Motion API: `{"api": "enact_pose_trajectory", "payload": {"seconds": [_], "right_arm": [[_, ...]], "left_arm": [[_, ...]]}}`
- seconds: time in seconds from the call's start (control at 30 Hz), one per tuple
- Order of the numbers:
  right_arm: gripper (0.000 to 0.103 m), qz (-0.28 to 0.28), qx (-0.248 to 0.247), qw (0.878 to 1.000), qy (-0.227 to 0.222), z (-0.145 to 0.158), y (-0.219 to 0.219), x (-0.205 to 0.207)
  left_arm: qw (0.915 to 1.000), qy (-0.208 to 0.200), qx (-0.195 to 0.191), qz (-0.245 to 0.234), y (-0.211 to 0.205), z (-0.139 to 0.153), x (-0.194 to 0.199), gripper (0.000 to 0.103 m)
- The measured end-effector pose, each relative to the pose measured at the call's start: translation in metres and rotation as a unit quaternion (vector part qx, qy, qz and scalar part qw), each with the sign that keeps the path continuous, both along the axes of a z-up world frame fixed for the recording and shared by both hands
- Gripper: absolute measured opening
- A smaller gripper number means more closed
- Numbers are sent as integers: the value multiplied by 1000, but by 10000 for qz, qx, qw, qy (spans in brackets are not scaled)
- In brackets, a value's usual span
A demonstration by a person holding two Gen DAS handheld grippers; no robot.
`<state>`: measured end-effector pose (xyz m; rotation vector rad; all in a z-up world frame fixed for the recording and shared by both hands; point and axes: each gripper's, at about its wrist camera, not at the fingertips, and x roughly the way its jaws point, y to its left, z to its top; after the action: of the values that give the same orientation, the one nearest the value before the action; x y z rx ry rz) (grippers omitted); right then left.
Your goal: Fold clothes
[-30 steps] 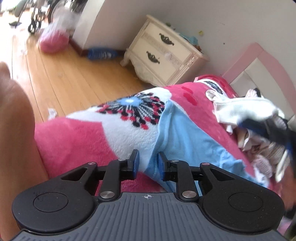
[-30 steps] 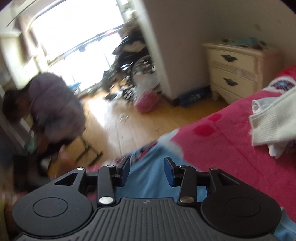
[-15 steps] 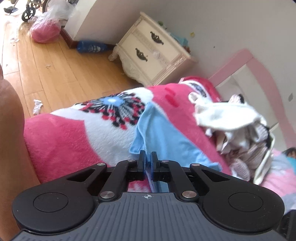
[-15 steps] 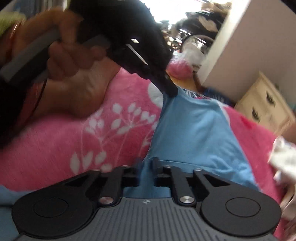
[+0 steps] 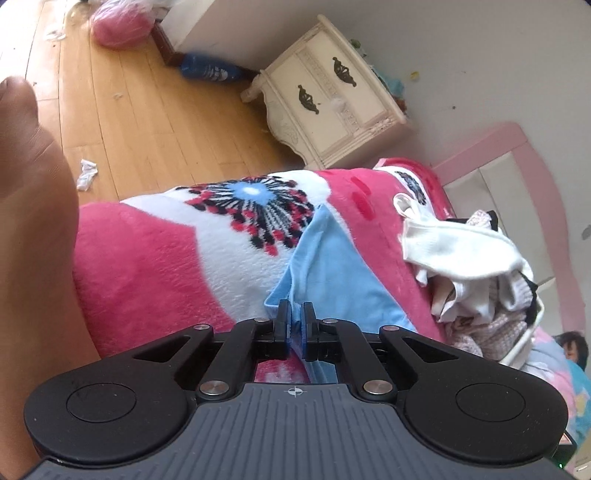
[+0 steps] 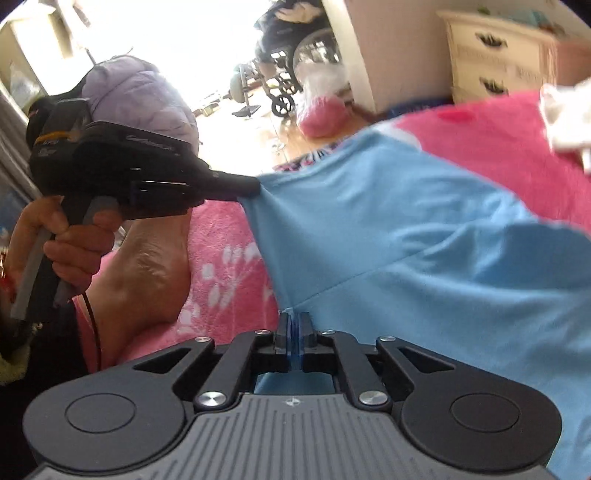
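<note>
A light blue garment (image 5: 343, 273) lies on a pink flowered blanket (image 5: 147, 273) on the bed. My left gripper (image 5: 296, 314) is shut on the garment's near edge. In the right wrist view the same blue garment (image 6: 424, 243) is stretched wide, and my right gripper (image 6: 294, 325) is shut on a seam at its near edge. The left gripper (image 6: 255, 186) shows there too, pinching a far corner of the cloth, held by a hand (image 6: 74, 240).
A heap of white and patterned clothes (image 5: 472, 266) lies on the bed near the pink headboard (image 5: 517, 147). A cream nightstand (image 5: 332, 107) stands on the wooden floor (image 5: 147, 122), with a blue bottle (image 5: 210, 70) and a pink bag (image 5: 118, 22) beyond. A bare foot (image 6: 147, 273) rests on the blanket.
Both grippers went from open to shut on the blue garment. The cloth now hangs stretched between them, raised off the blanket.
</note>
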<state>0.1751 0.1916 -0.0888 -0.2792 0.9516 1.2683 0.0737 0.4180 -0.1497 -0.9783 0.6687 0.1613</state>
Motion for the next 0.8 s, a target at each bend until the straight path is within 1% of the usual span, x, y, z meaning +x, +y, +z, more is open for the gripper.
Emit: {"api": "enact_pose_trajectory", "payload": {"seconds": [0.07, 0.1, 0.17, 0.23, 0.33, 0.37, 0.47, 0.5, 0.53, 0.6, 0.63, 0.7, 0.73, 0.77, 0.8], "right_arm": [[10, 204, 98, 9980, -583, 12, 1, -16], [15, 323, 123, 9952, -920, 16, 3, -25], [21, 580, 128, 9853, -1605, 17, 8, -40], [23, 901, 67, 9702, -2246, 18, 18, -61], [23, 1184, -152, 9490, -2919, 8, 36, -80], [23, 1208, -251, 9409, -3155, 2, 42, -85], [29, 1275, -556, 9158, -3768, -17, 60, -97], [28, 1252, -671, 9073, -3959, -24, 65, -99], [26, 1205, -712, 9039, -4043, -27, 67, -99], [4, 1098, -777, 8989, -4169, -33, 69, -97], [4, 929, -650, 9157, -3856, -27, 67, -89], [4, 583, -389, 9451, -3192, -17, 62, -72], [5, 387, -213, 9624, -2679, -11, 58, -59], [5, 192, -24, 9765, -2145, -7, 52, -45], [5, -6, 158, 9872, -1590, -4, 47, -30]], "left_arm": [[10000, 12, -76, 13, 2, -2, -1, 3], [9999, -9, -163, 26, 4, -2, -2, 3], [9995, -42, -319, 47, 6, -2, -3, 3], [9989, -79, -464, 62, 7, -2, -4, 3], [9982, -149, -584, 64, 7, 0, -5, 3], [9979, -166, -626, 72, 7, 0, -5, 3], [9969, -215, -752, 94, 7, 1, -5, 3], [9971, -211, -722, 100, 6, 1, -5, 3], [9974, -206, -690, 106, 6, 2, -6, 3], [9978, -196, -626, 117, 6, 2, -6, 3], [9980, -191, -593, 123, 6, 3, -6, 3], [9985, -193, -484, 168, 7, 3, -8, 3], [9988, -201, -406, 208, 7, 4, -9, 3], [9988, -202, -354, 257, 8, 4, -10, 3], [9989, -203, -302, 306, 10, 4, -11, 3]]}}
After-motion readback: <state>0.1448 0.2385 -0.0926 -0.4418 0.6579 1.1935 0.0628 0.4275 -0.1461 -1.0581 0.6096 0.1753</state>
